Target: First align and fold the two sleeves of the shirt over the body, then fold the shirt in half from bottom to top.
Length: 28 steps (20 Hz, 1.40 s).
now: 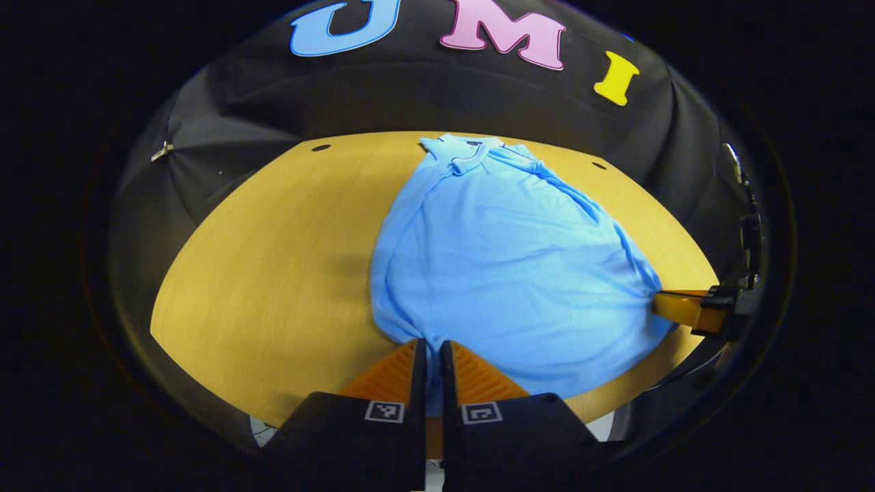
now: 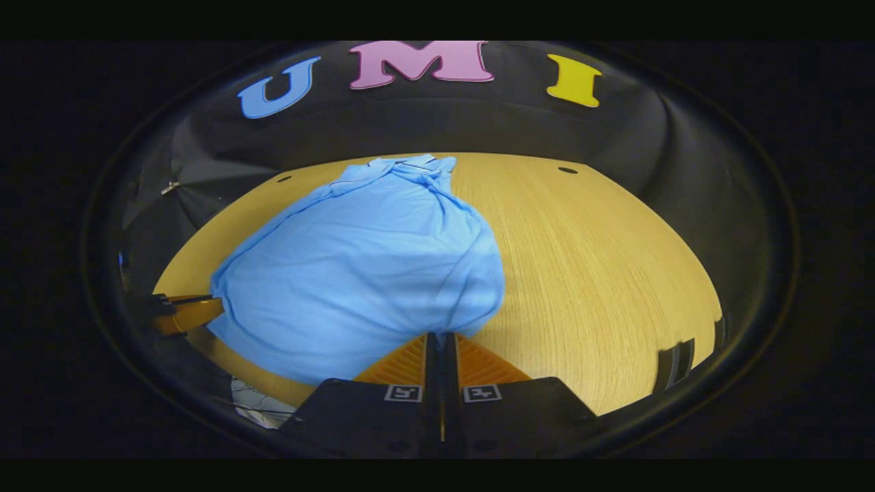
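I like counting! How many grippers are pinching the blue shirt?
2: the left hand-held gripper on one bottom corner of the shirt, the right hand-held gripper on the other.

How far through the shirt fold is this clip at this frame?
Sleeve stage looks done: the blue shirt lies as a narrow body on the wooden table, no sleeve sticking out, collar at the far end. In hand: the left tongs and right tongs are each closed on a near corner of the bottom hem. Left: carrying that hem up to the collar, since the shirt is not yet folded in half.
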### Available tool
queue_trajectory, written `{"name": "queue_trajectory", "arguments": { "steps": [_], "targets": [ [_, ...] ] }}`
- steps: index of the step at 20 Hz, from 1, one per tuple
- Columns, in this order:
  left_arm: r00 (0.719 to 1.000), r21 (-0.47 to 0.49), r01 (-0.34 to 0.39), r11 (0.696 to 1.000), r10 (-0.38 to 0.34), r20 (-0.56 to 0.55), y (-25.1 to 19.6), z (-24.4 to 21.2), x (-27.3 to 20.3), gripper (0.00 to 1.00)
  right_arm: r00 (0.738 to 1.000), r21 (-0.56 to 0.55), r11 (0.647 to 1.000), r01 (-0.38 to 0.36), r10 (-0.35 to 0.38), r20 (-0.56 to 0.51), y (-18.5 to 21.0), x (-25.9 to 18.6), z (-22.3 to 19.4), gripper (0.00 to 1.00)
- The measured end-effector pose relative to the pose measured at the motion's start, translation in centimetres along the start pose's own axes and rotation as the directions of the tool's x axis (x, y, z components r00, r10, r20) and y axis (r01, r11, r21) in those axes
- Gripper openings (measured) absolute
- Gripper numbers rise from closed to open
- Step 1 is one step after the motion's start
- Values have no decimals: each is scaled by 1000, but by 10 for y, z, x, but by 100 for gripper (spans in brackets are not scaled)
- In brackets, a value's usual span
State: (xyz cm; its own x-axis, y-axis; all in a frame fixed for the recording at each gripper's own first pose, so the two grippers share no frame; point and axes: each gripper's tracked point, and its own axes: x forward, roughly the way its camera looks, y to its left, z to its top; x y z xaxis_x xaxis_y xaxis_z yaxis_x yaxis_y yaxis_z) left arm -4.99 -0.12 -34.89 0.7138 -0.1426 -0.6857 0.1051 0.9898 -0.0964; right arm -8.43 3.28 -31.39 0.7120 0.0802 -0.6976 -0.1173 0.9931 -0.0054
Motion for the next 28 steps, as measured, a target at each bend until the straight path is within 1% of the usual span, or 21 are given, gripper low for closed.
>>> {"name": "queue_trajectory", "arguments": {
  "steps": [1,2,3,4,5,6,7,9,10,11,12,13,14,15,16,19,20,21,22,26,28],
  "targets": [
    [1000,-20,18,1000,-18,7,-4,1,3,9,1000,-1,1000,-15,15,6,1,1,1,3],
    [999,-41,43,998,-43,9,-8,3,4,7,999,-7,999,-33,33,2,3,3,0,0],
    [997,-72,75,995,-74,13,-14,3,3,7,999,-6,999,-49,49,10,4,4,4,5],
    [993,-119,120,986,-118,21,-23,6,3,6,998,14,998,-68,68,19,5,2,5,3],
    [985,-183,171,968,-168,32,-33,8,4,6,995,59,993,-98,96,34,11,2,9,0],
    [979,-251,202,947,-198,43,-40,10,5,6,993,107,987,-117,112,47,14,3,11,0],
    [976,-302,215,929,-208,56,-41,12,5,6,990,140,981,-131,123,66,16,4,17,0],
    [972,-343,236,909,-218,92,-43,24,5,6,986,140,980,-143,129,106,19,8,34,0],
    [968,-350,249,903,-225,107,-45,33,4,6,984,119,982,-144,129,127,20,7,42,0],
    [968,-348,248,904,-221,117,-46,41,3,6,980,93,985,-146,131,151,21,8,54,0],
    [968,-337,249,908,-218,126,-46,51,2,6,976,72,987,-145,131,171,22,9,66,5],
    [970,-323,236,916,-202,136,-44,61,2,6,972,57,987,-148,135,190,23,9,77,3],
    [969,-313,235,920,-197,148,-43,74,2,1,969,50,987,-151,137,208,24,13,89,2],
    [968,-304,233,924,-189,166,-44,90,0,6,965,45,988,-150,137,224,24,15,99,0],
    [965,-295,235,926,-186,183,-44,104,-1,6,961,40,988,-150,136,241,23,19,112,5],
    [956,-262,242,934,-183,229,-46,150,7,6,948,34,990,-140,124,293,17,32,148,5],
    [953,-255,240,937,-177,245,-44,165,12,6,942,32,990,-138,122,313,14,37,164,0],
    [951,-252,240,938,-175,254,-44,177,17,6,935,26,991,-135,119,335,12,40,180,0],
    [949,-250,238,938,-171,265,-43,189,23,6,927,16,992,-127,113,358,9,45,196,5],
    [942,-239,236,942,-161,296,-39,238,53,6,898,-14,993,-117,112,426,7,67,254,5],
    [935,-221,231,948,-153,320,-34,270,71,6,883,-30,994,-107,109,456,4,81,281,5]
  ]
}}
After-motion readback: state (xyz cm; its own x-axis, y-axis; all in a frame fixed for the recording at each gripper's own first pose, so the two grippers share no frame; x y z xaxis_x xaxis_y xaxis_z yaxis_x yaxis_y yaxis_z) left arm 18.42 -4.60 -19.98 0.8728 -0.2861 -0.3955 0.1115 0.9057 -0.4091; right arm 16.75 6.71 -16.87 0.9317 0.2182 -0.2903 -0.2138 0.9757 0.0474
